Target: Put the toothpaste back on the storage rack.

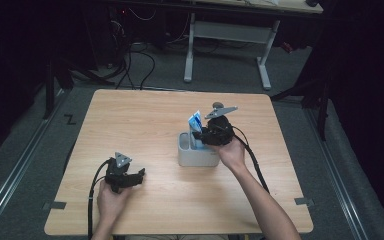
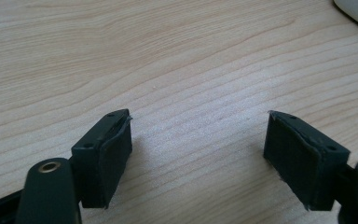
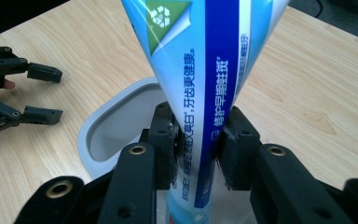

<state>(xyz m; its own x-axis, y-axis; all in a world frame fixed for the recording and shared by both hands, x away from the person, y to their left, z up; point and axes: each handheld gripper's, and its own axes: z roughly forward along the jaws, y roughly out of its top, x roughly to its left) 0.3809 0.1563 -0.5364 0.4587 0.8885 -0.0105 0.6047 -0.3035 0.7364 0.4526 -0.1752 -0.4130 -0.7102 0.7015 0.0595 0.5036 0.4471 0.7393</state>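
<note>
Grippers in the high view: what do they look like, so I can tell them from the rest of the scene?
Both are black. The left gripper and right gripper each carry a grey three-cornered plate on top and trail a black cable. Up close the jaws are black linkages with brass-ringed pivot holes and flat dark pads. The forearms show no sleeves.

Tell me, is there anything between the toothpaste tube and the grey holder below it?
Nothing visible. The right gripper is shut on the toothpaste tube, whose lower end already points down into the open grey holder. The tube's bottom end is hidden behind the jaws.
</note>
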